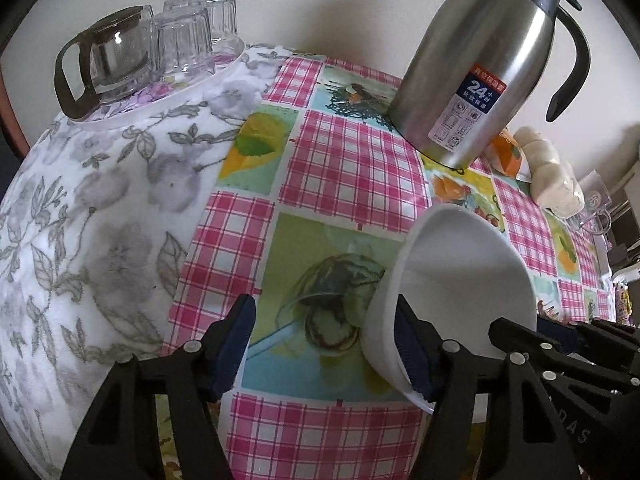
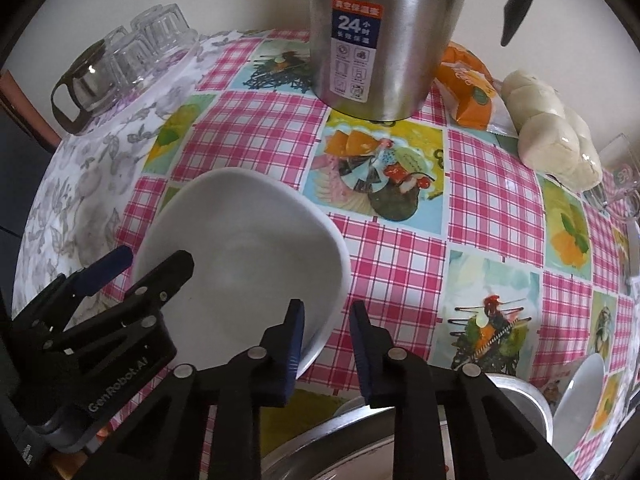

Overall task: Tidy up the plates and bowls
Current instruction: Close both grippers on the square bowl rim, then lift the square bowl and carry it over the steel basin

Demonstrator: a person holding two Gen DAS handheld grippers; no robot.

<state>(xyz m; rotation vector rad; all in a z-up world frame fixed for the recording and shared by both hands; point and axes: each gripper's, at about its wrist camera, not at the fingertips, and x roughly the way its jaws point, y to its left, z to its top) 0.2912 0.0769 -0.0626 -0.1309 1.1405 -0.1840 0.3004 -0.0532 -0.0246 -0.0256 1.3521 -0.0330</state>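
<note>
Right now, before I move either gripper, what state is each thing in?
left gripper: open, one finger inside the bowl's rim
right gripper: open, straddling the bowl's rim
white bowl: upright, empty, on the tablecloth
steel thermos: upright, lid not visible here
glass tumblers: upside down on a tray
glass teapot: upright on the tray
bagged buns: wrapped, lying at the table's back

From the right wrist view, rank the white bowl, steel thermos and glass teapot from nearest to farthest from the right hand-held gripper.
1. White bowl: at the right hand-held gripper, its rim against the left finger.
2. Steel thermos: straight ahead, mid-table.
3. Glass teapot: far left corner, beside the upturned glasses.
</note>
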